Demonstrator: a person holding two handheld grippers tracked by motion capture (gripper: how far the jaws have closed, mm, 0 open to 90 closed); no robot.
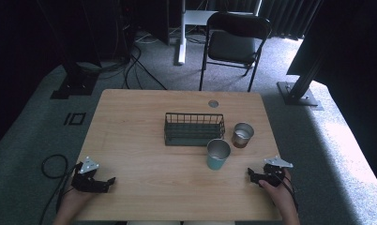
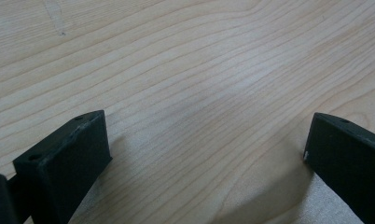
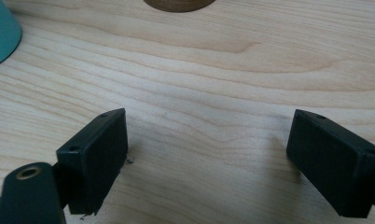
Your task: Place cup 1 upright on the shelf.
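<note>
Both tools rest low at the near edge of the tabletop [image 1: 144, 140], each held in one of the person's hands. In the high view the left tool [image 1: 112, 179] sits at the near left corner, its jaws pointing across the wood toward the right tool [image 1: 249, 172], which sits at the near right corner with its jaws pointing back toward the left one. Each tool is released: in the left gripper view the left tool [image 2: 206, 142] has its two black jaws spread wide with only bare wood grain between them, and in the right gripper view the right tool [image 3: 206, 140] is just as wide apart, nothing between its pads.

Farther from both tools, near the middle of the tabletop, stands a dark wire basket [image 1: 194, 128]. Just beside its right end, closer to the right tool than to the left, stands a teal cup [image 1: 218, 154], upright, its metal mouth facing up. Its teal wall [image 3: 1, 32] shows beyond the right tool's left jaw. A smaller brown cup [image 1: 243, 135] stands upright just past the teal one, near it but apart; its base [image 3: 178, 4] lies straight ahead of the right tool.
</note>
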